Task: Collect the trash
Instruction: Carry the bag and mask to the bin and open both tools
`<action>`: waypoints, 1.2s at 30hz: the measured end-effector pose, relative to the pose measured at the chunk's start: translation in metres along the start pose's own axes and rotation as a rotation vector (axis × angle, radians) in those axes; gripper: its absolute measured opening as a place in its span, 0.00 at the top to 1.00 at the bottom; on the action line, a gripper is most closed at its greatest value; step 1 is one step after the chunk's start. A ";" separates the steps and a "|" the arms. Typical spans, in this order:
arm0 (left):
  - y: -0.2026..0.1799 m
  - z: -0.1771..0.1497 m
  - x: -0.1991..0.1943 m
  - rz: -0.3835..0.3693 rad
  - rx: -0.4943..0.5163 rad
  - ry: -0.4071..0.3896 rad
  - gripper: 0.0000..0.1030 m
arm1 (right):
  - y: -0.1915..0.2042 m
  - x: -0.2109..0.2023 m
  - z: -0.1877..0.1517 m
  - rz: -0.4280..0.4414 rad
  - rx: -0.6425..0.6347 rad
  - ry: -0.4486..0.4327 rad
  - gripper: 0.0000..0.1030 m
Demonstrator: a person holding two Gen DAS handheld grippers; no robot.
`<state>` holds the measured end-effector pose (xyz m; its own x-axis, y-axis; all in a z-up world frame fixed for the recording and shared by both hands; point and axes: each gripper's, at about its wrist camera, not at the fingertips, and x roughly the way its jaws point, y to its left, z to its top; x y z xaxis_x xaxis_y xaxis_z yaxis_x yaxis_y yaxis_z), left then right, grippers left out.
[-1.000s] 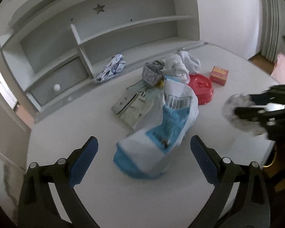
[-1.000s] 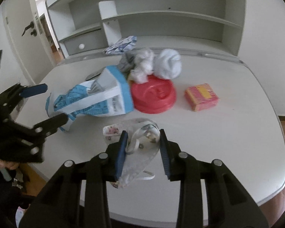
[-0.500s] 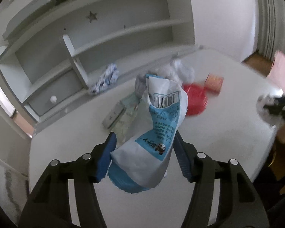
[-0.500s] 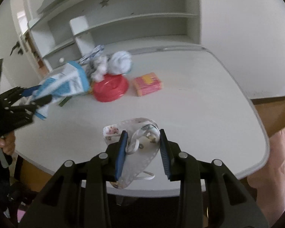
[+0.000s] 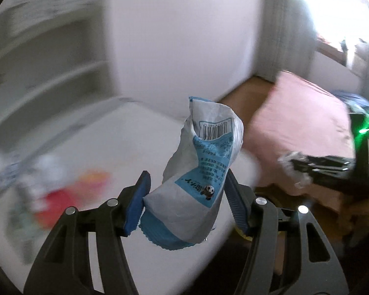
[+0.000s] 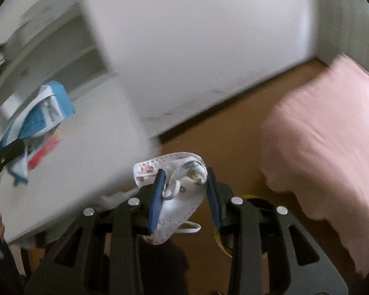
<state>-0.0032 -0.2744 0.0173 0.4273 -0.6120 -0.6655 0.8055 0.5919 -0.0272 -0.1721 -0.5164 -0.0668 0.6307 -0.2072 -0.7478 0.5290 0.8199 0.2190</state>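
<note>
Now both tongs off table: left (image 5: 185, 202) clamps snack bag (image 5: 199, 172), right (image 6: 185, 196) clamps mask (image 6: 182, 191).

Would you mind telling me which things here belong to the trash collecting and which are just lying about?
Job:
- blue and white snack bag, in left gripper
- face mask, in right gripper

Lying about:
- pink bed
- white shelf unit

You get daylight glaring from the window (image 5: 337, 12) at upper right, heavy motion blur over shelves (image 5: 49, 56) and counter (image 5: 105, 142), and fisheye-darkened corners.
</note>
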 end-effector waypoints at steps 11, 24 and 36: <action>-0.169 -0.022 0.156 -0.256 0.168 0.194 0.42 | -0.178 0.059 -0.065 -0.194 0.311 0.192 0.68; -0.207 -0.089 0.313 -0.288 0.133 0.477 0.42 | -0.224 0.112 -0.115 -0.150 0.422 0.401 0.67; -0.198 -0.090 0.309 -0.250 0.158 0.466 0.23 | -0.207 0.124 -0.104 -0.112 0.390 0.388 0.61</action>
<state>-0.0677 -0.5335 -0.2499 0.0170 -0.4057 -0.9138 0.9264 0.3501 -0.1382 -0.2628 -0.6566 -0.2702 0.3423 -0.0096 -0.9396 0.7980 0.5309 0.2853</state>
